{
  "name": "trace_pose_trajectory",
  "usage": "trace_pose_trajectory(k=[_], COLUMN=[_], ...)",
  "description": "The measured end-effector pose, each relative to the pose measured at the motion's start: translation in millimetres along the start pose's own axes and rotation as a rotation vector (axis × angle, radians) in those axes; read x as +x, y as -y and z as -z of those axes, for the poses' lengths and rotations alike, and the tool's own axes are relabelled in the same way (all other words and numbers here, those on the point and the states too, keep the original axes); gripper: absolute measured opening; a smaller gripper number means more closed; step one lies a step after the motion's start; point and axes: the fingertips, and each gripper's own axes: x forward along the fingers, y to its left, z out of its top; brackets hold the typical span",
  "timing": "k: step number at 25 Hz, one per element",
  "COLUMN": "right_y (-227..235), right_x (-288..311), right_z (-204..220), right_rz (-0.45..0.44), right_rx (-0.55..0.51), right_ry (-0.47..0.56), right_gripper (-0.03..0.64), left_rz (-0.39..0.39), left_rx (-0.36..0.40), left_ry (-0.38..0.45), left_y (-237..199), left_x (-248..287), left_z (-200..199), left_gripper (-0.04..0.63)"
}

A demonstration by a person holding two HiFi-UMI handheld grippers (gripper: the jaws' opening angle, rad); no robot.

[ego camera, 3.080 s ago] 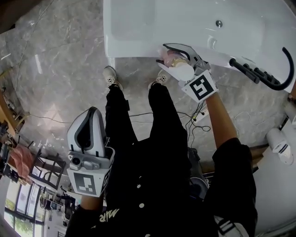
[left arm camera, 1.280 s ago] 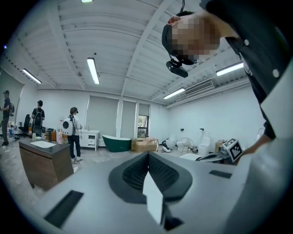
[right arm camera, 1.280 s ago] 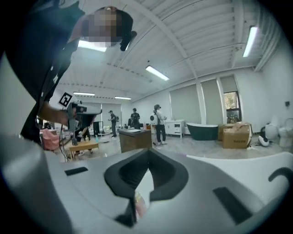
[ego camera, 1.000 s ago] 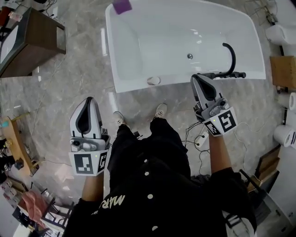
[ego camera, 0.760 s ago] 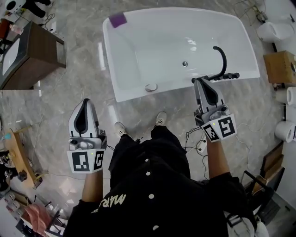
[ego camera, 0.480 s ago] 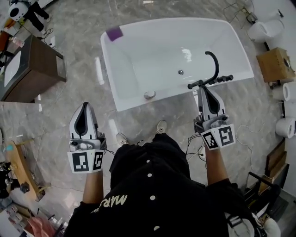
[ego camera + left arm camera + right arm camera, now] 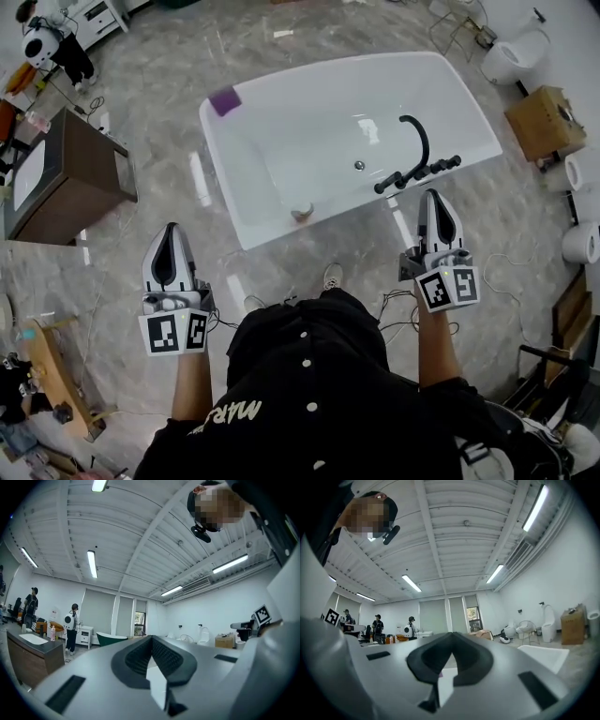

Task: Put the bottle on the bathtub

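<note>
The bottle (image 7: 302, 213) sits on the near rim of the bathtub (image 7: 221, 171). My left gripper (image 7: 169, 234) and right gripper (image 7: 434, 199) hang well clear, jaws together, empty. So close to the edge, I reckon a knock could tip it off.

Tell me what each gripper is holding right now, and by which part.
Nothing. Left gripper and right gripper are both shut and empty; the bottle sits on the bathtub's near rim.

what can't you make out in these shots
- Bottle on the bathtub rim: head view, too small to tell upright or lying.
- Purple item on the bathtub corner: head view, too small to identify.
- Gripper views: bottle absent, both look across the room.
</note>
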Motion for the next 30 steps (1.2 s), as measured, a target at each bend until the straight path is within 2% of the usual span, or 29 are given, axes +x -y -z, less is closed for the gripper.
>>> trace_pose_trajectory(k=[8,16,30], right_y=[-9,-14,-18], right_x=[-23,-28,-14], right_z=[-2,8,11], right_rz=[0.006,0.029,-0.005], right_rx=[-0.111,-0.132,-0.166], right_ry=[0.028,0.005,-0.013], right_gripper=[-0.002,0.0,0.0], left_rz=[0.0,0.036,0.025], left_rx=[0.022,0.036,0.034], left_ry=[0.008,0.012,0.007], left_y=[-9,-6,1], left_x=[-2,3,2], left_z=[4,2,3], left_gripper=[0.009,0.009,0.009])
